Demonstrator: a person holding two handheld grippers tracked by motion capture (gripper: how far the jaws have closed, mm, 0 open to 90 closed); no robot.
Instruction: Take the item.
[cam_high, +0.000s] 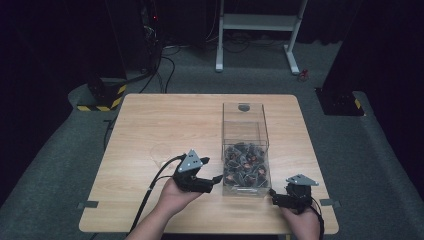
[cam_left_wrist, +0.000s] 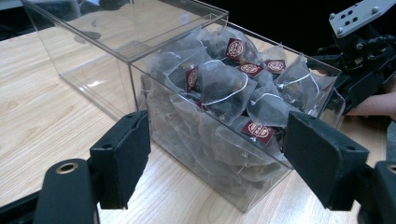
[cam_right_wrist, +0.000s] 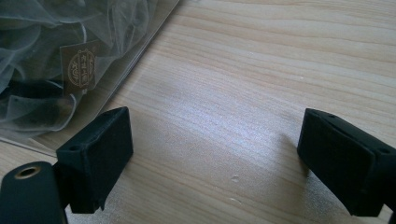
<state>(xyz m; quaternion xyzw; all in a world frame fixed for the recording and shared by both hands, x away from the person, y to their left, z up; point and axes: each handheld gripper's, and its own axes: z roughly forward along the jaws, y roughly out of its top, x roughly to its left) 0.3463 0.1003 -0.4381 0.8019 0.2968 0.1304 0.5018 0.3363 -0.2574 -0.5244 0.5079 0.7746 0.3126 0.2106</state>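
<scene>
A clear plastic box stands on the wooden table, its near half packed with mesh tea bags bearing dark red tags. In the left gripper view those tea bags sit just ahead of the jaws, behind the clear box wall. My left gripper is open, just left of the box's near end. My right gripper is open, low over bare wood by the box's near right corner. In the right gripper view, the box edge and a tea bag tag lie at upper left.
A faint clear round lid or cup lies on the table left of the left gripper. The far half of the box holds a small dark round object. Past the table stand a white frame and a yellow-black striped base.
</scene>
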